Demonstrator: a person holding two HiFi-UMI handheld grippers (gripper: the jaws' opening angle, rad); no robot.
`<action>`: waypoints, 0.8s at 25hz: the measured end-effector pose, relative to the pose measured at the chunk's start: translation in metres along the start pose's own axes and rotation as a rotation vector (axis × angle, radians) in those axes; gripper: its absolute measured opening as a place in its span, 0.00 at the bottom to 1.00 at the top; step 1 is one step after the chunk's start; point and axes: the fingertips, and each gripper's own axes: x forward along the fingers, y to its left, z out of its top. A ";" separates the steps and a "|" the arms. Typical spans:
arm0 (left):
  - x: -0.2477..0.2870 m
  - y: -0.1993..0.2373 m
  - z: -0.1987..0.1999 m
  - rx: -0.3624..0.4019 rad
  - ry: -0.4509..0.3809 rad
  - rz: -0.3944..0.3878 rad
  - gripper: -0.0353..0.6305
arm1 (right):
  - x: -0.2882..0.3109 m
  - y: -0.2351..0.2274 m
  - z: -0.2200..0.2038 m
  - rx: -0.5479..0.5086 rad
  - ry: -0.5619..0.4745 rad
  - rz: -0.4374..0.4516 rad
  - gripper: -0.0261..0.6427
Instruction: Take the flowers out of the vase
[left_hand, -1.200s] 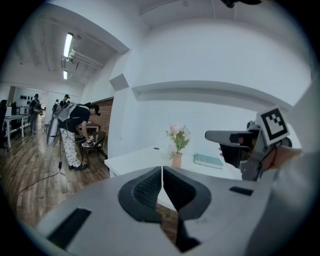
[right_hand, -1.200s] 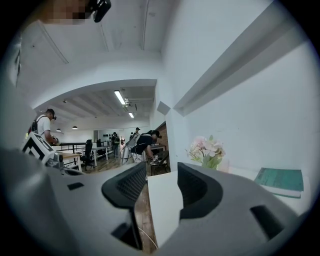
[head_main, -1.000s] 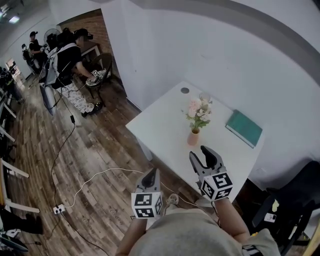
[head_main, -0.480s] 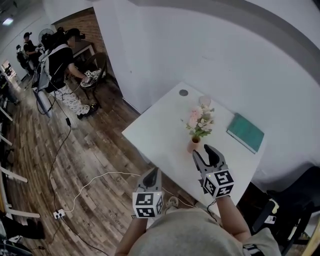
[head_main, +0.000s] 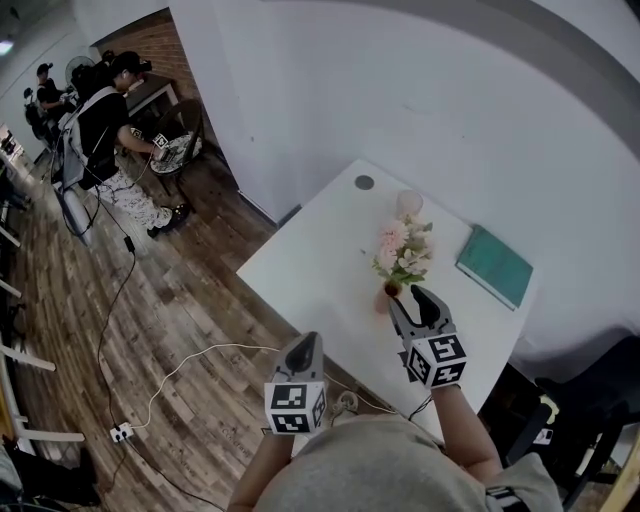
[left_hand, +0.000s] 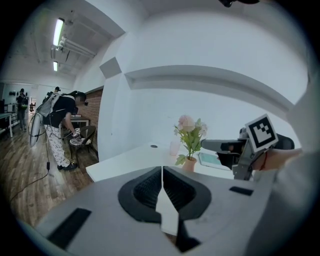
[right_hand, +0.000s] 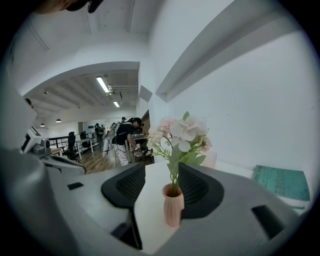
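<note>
A small pink ribbed vase (head_main: 384, 298) holding pale pink and white flowers (head_main: 400, 248) stands on the white table (head_main: 310, 262). My right gripper (head_main: 413, 300) is open, its fingertips right at the vase. In the right gripper view the vase (right_hand: 173, 204) and its flowers (right_hand: 180, 132) show in the gap of that gripper (right_hand: 161, 175), closer to the right jaw, with no pad pressing on them. My left gripper (head_main: 303, 348) is shut and empty, hanging off the table's near edge. From the left gripper (left_hand: 162, 172) I see the vase (left_hand: 189, 163) ahead and the right gripper (left_hand: 220, 146) beside it.
A teal book (head_main: 495, 265) lies at the table's right. A pale pink cup (head_main: 408, 203) and a round cable hole (head_main: 364, 183) sit behind the vase. A white cable (head_main: 200, 352) runs over the wooden floor. People (head_main: 100, 120) stand far left. A dark chair (head_main: 590, 400) is at right.
Both grippers have moved forward toward the table. The right gripper's tips have come up to the vase. Its jaws stay wide; the left stays shut.
</note>
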 end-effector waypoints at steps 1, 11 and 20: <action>0.004 0.000 0.001 0.001 0.002 -0.003 0.07 | 0.003 -0.002 -0.001 0.001 0.004 -0.003 0.34; 0.036 0.007 0.002 0.008 0.036 -0.028 0.07 | 0.032 -0.024 -0.013 0.009 0.046 -0.041 0.36; 0.047 0.012 -0.002 0.004 0.062 -0.025 0.07 | 0.046 -0.034 -0.017 0.018 0.056 -0.053 0.39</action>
